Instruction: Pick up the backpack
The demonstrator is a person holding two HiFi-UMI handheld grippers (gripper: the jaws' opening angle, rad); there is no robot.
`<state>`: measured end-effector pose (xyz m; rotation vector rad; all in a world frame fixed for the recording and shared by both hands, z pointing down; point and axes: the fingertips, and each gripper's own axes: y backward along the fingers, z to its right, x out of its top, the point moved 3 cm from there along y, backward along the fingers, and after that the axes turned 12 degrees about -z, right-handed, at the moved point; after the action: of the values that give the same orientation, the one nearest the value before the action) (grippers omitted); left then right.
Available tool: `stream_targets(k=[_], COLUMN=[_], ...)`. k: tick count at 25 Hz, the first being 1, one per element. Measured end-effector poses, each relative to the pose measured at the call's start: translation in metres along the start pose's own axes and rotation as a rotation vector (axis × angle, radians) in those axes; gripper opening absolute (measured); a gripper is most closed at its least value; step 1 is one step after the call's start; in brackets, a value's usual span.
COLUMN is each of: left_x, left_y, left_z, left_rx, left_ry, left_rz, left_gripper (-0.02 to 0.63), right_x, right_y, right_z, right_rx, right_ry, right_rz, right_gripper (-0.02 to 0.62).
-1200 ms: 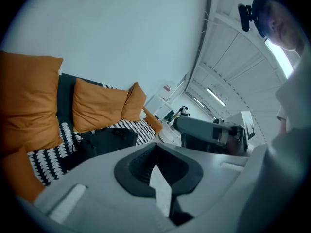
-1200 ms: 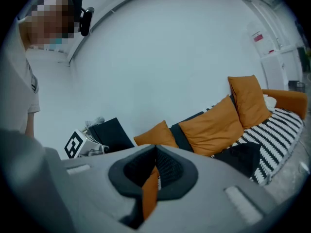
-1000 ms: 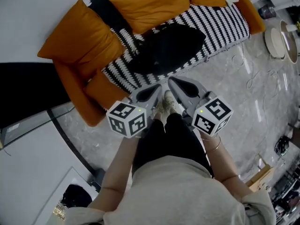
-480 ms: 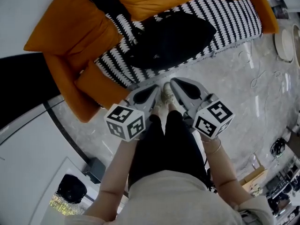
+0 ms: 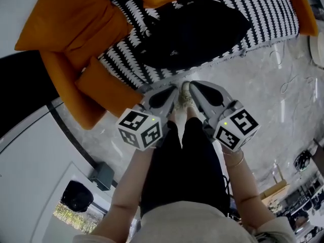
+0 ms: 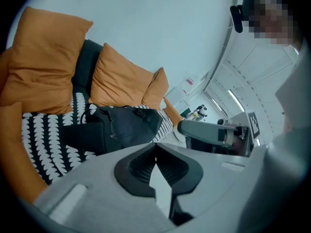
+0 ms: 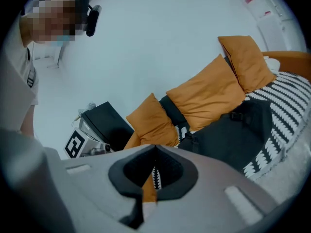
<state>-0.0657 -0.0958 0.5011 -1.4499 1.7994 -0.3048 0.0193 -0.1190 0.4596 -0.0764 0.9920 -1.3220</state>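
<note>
The black backpack (image 5: pixel 195 34) lies flat on the sofa's black-and-white patterned seat (image 5: pixel 258 14). Both grippers hang side by side over the floor just in front of the sofa, short of the backpack and touching nothing. My left gripper (image 5: pixel 173 89) is shut with nothing in it, and my right gripper (image 5: pixel 193 84) is shut and empty too. In the left gripper view the backpack (image 6: pixel 114 127) sits beyond the closed jaw tips (image 6: pixel 155 145). The right gripper view has the backpack (image 7: pixel 238 135) to the right of its closed tips (image 7: pixel 154 147).
Orange cushions (image 5: pixel 71 19) and an orange armrest (image 5: pixel 109 92) flank the seat at the left. The person's legs (image 5: pixel 185 156) and shoes stand on the marble floor between the grippers. Cables (image 5: pixel 288 80) trail on the floor at the right; a dark box (image 5: pixel 104 175) sits lower left.
Both grippers have sunk lower, still shut and side by side. The head view has closed in on the sofa, so the backpack looks larger and nearer the top.
</note>
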Motion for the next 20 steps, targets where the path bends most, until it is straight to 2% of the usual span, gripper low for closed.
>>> stream_targets(k=[3,12,17,20], left_x=[-0.008,-0.017,-0.02,-0.024], left_y=[-0.016,-0.05,-0.064,-0.069], left_z=[-0.016,-0.061,-0.076,-0.083], left_rx=[0.003,0.132,0.175,0.22], left_ry=[0.036,0.071,0.131,0.146], left_rz=[0.005,0.064,0.115,0.11], left_gripper=[0.008,0.008,0.008,0.011], right_x=[-0.013,-0.031,-0.043,-0.045], right_y=[-0.015,-0.044,-0.047,-0.046], right_z=[0.01,0.04,0.053,0.056], right_rx=[0.012,0.0,-0.005,0.006], right_ry=[-0.012,-0.024,-0.018,-0.033], right_rz=[-0.018,-0.042,-0.058,-0.056], right_gripper=[0.003,0.003,0.003,0.003])
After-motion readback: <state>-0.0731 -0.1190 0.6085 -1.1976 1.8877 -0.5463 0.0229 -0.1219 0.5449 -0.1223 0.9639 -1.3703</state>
